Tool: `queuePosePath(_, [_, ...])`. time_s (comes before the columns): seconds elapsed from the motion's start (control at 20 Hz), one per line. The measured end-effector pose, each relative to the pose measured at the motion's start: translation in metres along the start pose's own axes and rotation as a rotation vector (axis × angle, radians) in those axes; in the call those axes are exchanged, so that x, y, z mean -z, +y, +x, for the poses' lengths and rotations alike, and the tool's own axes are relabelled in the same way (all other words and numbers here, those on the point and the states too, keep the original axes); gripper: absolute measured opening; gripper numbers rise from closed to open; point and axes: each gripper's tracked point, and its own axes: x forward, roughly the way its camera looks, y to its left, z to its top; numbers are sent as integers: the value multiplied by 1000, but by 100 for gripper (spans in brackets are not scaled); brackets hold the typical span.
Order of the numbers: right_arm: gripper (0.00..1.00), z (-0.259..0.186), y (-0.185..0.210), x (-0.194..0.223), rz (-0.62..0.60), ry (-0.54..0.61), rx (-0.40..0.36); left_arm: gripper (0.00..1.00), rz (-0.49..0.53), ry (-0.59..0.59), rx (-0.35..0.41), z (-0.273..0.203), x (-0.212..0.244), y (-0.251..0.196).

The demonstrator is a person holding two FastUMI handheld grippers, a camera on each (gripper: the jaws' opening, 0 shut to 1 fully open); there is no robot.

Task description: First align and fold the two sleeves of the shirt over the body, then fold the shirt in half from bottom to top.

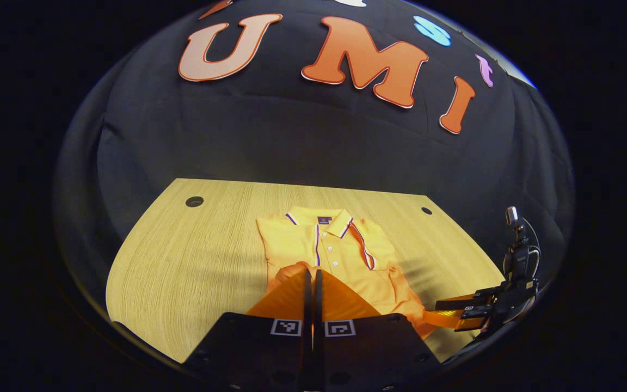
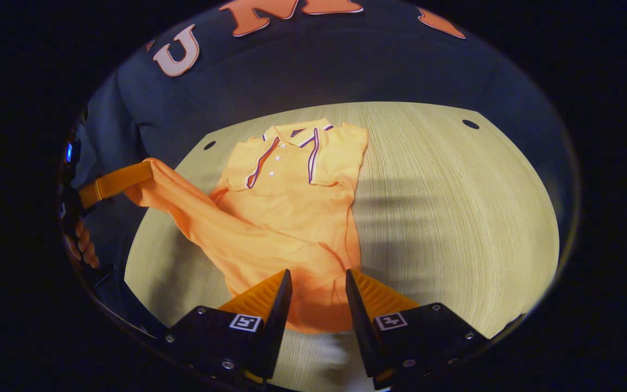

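We are looking at an orange polo shirt (image 2: 286, 201) lying on the wooden bench (image 2: 455, 207), its collar (image 2: 297, 132) pointing toward the far edge and its hem reaching toward the near edge. The buttoned placket with its striped trim is facing up.

In the left gripper view, we are seeing the left gripper (image 1: 312, 283) with its two fingers pressed together, almost no gap between them, and orange cloth of the shirt (image 1: 335, 256) bunching right at and around the tips; the pinch looks clenched on the fabric. In the right gripper view, that same gripper (image 2: 87, 196) is sitting out past the bench's left edge, with a stretch of the shirt's lower corner lifting off the wood and running up to it, and fingers of a hand (image 2: 82, 245) are showing just beneath it.

The right gripper (image 2: 318, 294) is hovering over the hem near the near edge, its fingers spread apart with the cloth visible between them, not pressing on it. In the left gripper view we are seeing it (image 1: 455, 313) beyond the bench's right-hand near corner.
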Motion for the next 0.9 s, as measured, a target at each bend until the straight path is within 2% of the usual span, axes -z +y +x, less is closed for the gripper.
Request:
queuePosePath(0.05, [66, 5, 0, -1, -9, -2, 5, 1, -1, 1, -3, 1, 1, 2])
queuePosePath(0.1, [63, 12, -2, -1, -18, -1, 13, 1, -2, 2, -6, 1, 2, 4])
queuePosePath(0.15, [71, 17, -3, 0, -22, 4, 18, 1, -7, 1, -9, 1, 3, 7])
queuePosePath(0.2, [74, 22, -2, 2, -23, 13, 21, 1, -14, 2, -11, 3, 3, 9])
queuePosePath(0.35, [74, 34, -1, 5, -63, 9, 34, 1, -26, 14, -23, 3, 9, 15])
queuePosePath(0.4, [68, 34, 1, 7, -78, 15, 42, 1, -26, 14, -27, 3, 10, 17])
queuePosePath(0.5, [49, 37, 2, -1, -56, -17, 48, 1, -23, 23, -34, 3, 14, 24])
queuePosePath(0.55, [32, 37, 5, -5, -39, -43, 50, 1, -28, 28, -33, 2, 17, 25])
queuePosePath(0.6, [20, 39, 3, 1, -30, -14, 51, 1, -35, 28, -35, 1, 18, 26])
queuePosePath(0.7, [9, 36, 17, 1, 27, -5, -1, 1, -39, 35, -38, 0, 21, 28])
queuePosePath(0.8, [5, 23, 26, -8, 61, -28, -56, 1, -43, 28, -41, 0, 18, 29])
queuePosePath(0.9, [5, 18, 26, -14, 90, -52, -61, 1, -35, 26, -39, -1, 18, 28])
